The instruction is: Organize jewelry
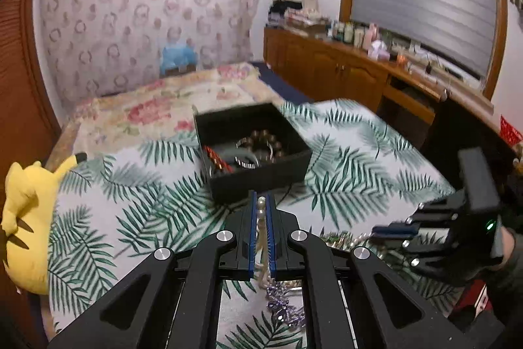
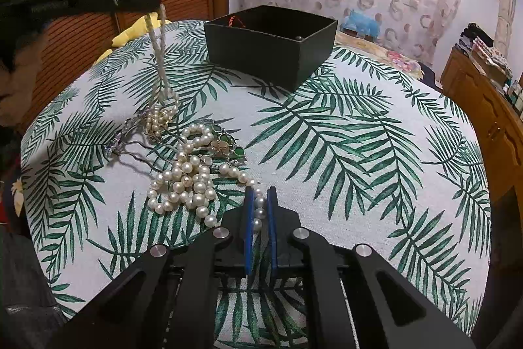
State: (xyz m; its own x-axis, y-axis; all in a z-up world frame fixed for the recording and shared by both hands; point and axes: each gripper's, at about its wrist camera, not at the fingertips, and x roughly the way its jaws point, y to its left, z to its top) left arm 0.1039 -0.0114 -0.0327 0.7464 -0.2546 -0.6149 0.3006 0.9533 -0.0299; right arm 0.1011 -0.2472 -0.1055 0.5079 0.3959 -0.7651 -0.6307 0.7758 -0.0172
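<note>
My left gripper point(image 1: 261, 201) is shut on a thin pearl strand point(image 1: 261, 228) and holds it lifted above the leaf-print table; the strand point(image 2: 160, 54) hangs taut from it in the right wrist view. My right gripper point(image 2: 260, 195) is shut on the end of a large pearl necklace point(image 2: 186, 175) whose pile lies on the cloth. A black box point(image 1: 251, 149) stands beyond, holding a brown bead bracelet point(image 1: 264, 141) and other pieces. It also shows in the right wrist view point(image 2: 271, 44).
A green stone piece point(image 2: 228, 143) and a silver hairpin with purple beads point(image 2: 130, 136) lie by the pearls. A yellow plush point(image 1: 26, 218) sits at the table's left edge. A bed and a wooden dresser point(image 1: 343, 67) stand behind.
</note>
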